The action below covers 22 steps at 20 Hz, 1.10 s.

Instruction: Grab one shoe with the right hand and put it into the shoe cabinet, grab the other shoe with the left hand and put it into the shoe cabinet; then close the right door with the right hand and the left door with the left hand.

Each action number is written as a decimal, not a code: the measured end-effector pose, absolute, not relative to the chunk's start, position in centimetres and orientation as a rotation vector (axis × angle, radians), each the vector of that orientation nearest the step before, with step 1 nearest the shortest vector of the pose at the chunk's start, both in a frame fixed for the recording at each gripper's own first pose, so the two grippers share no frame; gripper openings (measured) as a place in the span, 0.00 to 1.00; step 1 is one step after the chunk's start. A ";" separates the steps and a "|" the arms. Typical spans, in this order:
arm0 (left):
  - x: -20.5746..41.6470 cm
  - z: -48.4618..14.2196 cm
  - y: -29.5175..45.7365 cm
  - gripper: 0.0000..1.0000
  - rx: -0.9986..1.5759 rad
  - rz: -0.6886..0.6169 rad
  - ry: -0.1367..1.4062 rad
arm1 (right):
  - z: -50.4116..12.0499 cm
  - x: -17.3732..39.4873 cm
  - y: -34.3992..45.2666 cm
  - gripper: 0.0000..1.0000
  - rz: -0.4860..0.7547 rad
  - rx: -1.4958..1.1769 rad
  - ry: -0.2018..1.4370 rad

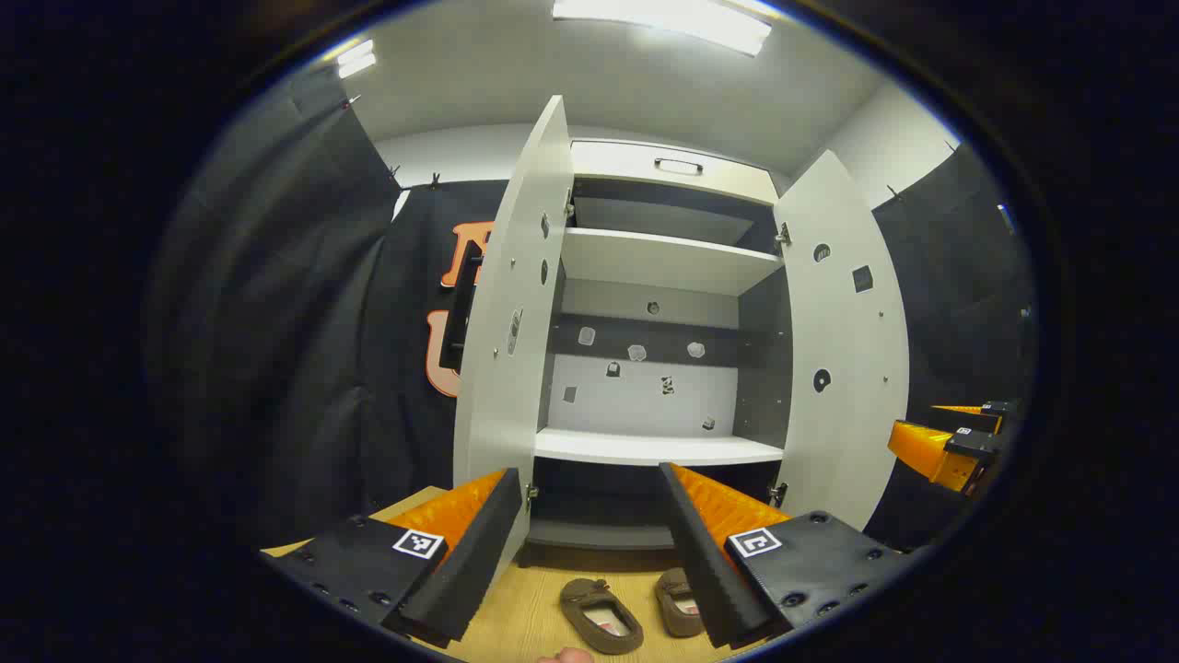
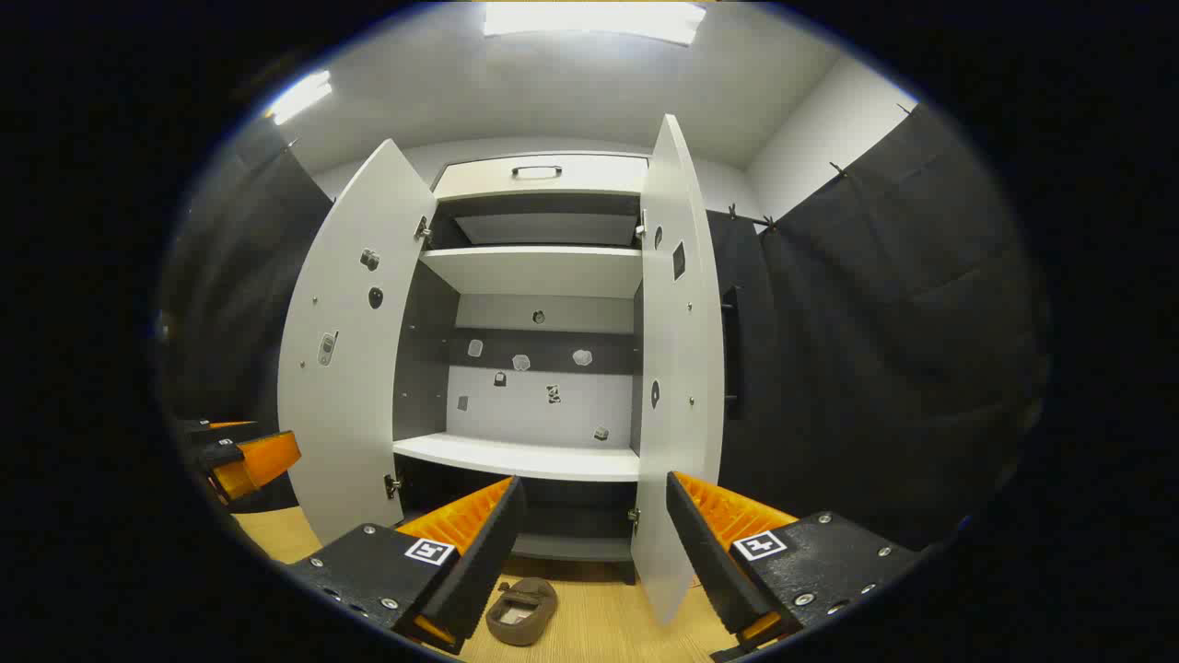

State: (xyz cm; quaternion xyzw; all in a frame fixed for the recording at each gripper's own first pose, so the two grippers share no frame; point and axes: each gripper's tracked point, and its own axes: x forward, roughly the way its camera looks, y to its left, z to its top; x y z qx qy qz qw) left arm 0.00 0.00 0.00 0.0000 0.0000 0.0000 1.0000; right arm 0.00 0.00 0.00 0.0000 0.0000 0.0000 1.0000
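Observation:
Two brown slip-on shoes lie side by side on the wooden floor before the shoe cabinet (image 1: pixel 645 447): one shoe (image 1: pixel 601 615) to the left and the other shoe (image 1: pixel 678 600) partly behind a finger. My left gripper (image 1: pixel 589 552) hovers above them, open and empty. In the right gripper view one shoe (image 2: pixel 522 610) shows on the floor below my right gripper (image 2: pixel 594 543), which is open and empty. Both cabinet doors stand wide: the left door (image 1: pixel 511 313) and the right door (image 1: pixel 852 341). The cabinet's shelves (image 2: pixel 520 456) hold no shoes.
Black cloth walls flank the cabinet on both sides. The other gripper (image 1: pixel 953 442) shows at the right edge of the left gripper view, and at the left edge (image 2: pixel 239 456) of the right gripper view. A fingertip (image 1: pixel 566 656) peeks in at the bottom.

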 end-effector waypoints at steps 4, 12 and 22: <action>-0.2 0.5 -0.1 0.96 -0.002 -0.003 -0.006 | 0.3 -0.2 0.2 0.94 0.007 0.013 -0.007; -0.6 0.8 0.2 0.96 0.007 0.010 -0.008 | 0.2 -0.3 0.1 0.94 0.002 0.017 -0.008; -0.5 1.3 0.9 0.96 0.031 0.032 -0.023 | 0.3 0.3 0.8 0.94 0.014 0.018 -0.012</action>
